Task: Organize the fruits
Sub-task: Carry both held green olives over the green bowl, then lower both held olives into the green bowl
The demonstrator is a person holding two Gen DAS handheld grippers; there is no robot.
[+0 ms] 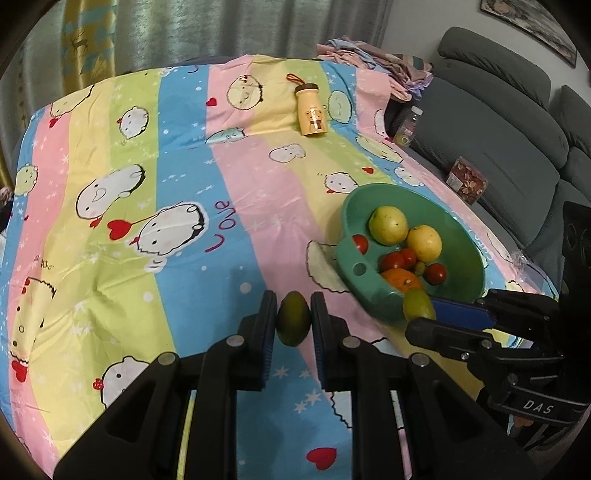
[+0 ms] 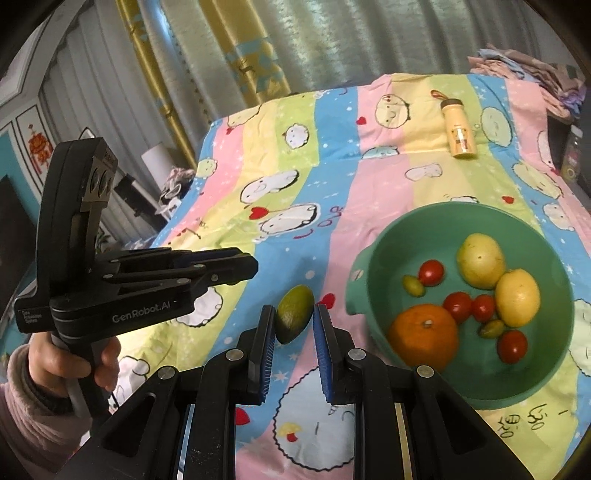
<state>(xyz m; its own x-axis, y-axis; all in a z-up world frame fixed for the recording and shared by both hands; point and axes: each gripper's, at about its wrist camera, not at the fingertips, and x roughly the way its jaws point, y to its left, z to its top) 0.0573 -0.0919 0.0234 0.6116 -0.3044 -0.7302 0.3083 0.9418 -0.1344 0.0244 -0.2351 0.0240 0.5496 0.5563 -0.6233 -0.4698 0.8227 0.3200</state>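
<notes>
My left gripper (image 1: 293, 319) is shut on a small green oval fruit (image 1: 293, 318) just above the striped cartoon cloth. My right gripper (image 2: 294, 328) holds a second green oval fruit (image 2: 294, 318) between its pads, left of the green bowl (image 2: 384, 236). In the left wrist view the right gripper (image 1: 436, 314) carries that fruit (image 1: 418, 309) at the bowl's near rim (image 1: 345, 210). The bowl holds two yellow-green round fruits (image 2: 481, 260), an orange (image 2: 424, 338), several red tomatoes (image 2: 431, 272) and small green fruits (image 2: 413, 285). The left gripper (image 2: 236, 267) shows side-on in the right wrist view.
A yellow bottle (image 1: 312, 110) lies on the cloth at the far side. A grey sofa (image 1: 509, 147) with a patterned box (image 1: 466, 180) and a jar (image 1: 408, 127) stands to the right. Curtains (image 1: 184, 33) hang behind the table.
</notes>
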